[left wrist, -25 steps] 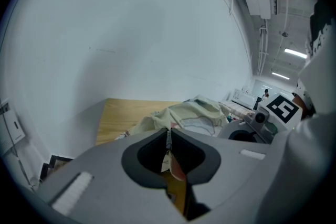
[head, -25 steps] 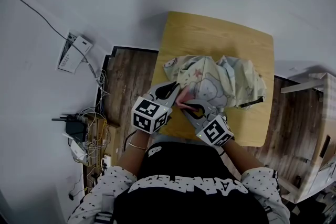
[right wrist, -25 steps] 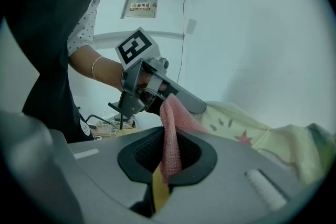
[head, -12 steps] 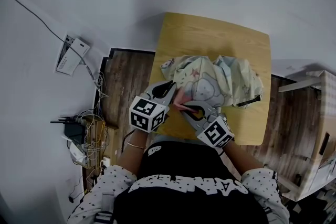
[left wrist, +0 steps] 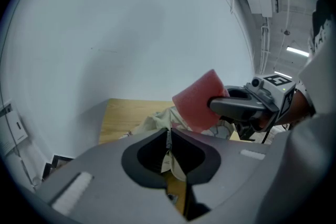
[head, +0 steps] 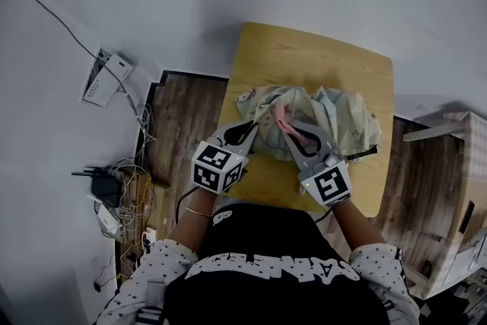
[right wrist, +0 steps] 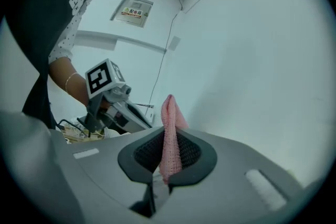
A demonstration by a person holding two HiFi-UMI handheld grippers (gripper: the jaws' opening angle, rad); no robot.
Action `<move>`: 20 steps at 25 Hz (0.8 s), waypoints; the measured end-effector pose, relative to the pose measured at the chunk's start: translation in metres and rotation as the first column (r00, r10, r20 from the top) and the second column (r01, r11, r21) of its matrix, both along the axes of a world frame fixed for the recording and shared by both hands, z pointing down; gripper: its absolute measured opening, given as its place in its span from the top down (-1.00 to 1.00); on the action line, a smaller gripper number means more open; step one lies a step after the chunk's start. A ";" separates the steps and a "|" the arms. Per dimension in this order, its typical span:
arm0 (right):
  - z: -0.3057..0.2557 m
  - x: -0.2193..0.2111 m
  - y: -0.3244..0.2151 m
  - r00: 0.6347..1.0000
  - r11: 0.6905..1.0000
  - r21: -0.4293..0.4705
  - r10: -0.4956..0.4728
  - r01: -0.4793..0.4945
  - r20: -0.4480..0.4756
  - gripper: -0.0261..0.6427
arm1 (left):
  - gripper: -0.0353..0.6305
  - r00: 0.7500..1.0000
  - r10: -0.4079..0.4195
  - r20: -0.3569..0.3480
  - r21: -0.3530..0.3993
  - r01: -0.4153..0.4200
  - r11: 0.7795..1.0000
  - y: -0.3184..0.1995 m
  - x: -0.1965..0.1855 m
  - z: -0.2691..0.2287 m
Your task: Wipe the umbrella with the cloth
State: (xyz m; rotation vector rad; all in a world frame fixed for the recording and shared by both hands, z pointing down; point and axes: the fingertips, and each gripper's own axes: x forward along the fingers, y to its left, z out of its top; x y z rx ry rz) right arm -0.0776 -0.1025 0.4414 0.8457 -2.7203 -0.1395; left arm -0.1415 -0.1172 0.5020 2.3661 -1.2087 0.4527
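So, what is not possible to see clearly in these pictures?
- Whether the cloth touches the umbrella: head view, too small, and the right gripper covers it.
- Part of the umbrella: left gripper view, behind the cloth and right gripper.
- The table and umbrella: right gripper view, hidden below that gripper's body.

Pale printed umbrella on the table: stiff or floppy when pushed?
Probably floppy: the pale printed fabric umbrella lies crumpled in soft folds. Likely to bunch rather than slide when pushed, though the left hand-held gripper pinching one edge should anchor it.
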 end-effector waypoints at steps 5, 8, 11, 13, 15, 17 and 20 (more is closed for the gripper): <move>-0.005 0.011 -0.027 0.996 0.996 0.050 0.077 -0.075 -0.044 0.83 | 0.83 1.000 0.002 0.000 0.001 -0.002 1.000 0.001 0.001 -0.002; -0.002 0.009 -0.034 0.992 0.994 0.082 0.082 -0.074 -0.093 0.83 | 0.83 1.000 0.003 -0.001 -0.002 -0.003 1.000 0.001 0.001 -0.003; 0.011 0.007 -0.038 0.984 0.993 0.100 0.070 -0.054 -0.161 0.83 | 0.83 1.000 0.005 -0.001 -0.007 -0.005 1.000 0.002 0.000 -0.002; 0.023 0.005 -0.037 0.978 0.996 0.085 0.051 -0.035 -0.201 0.83 | 0.83 1.000 0.006 -0.002 -0.007 -0.006 1.000 0.002 0.000 -0.002; 0.033 0.004 -0.034 0.974 0.998 0.064 0.035 -0.021 -0.225 0.83 | 0.83 1.000 0.008 -0.002 -0.007 -0.008 1.000 0.002 0.000 -0.002; 0.040 0.004 -0.031 0.970 0.999 0.049 0.023 -0.012 -0.241 0.83 | 0.83 1.000 0.009 -0.003 -0.007 -0.009 1.000 0.002 -0.001 -0.003; 0.046 0.003 -0.027 0.968 1.000 0.029 0.009 -0.002 -0.251 0.83 | 0.83 1.000 0.009 -0.005 -0.009 -0.009 1.000 0.001 -0.002 -0.002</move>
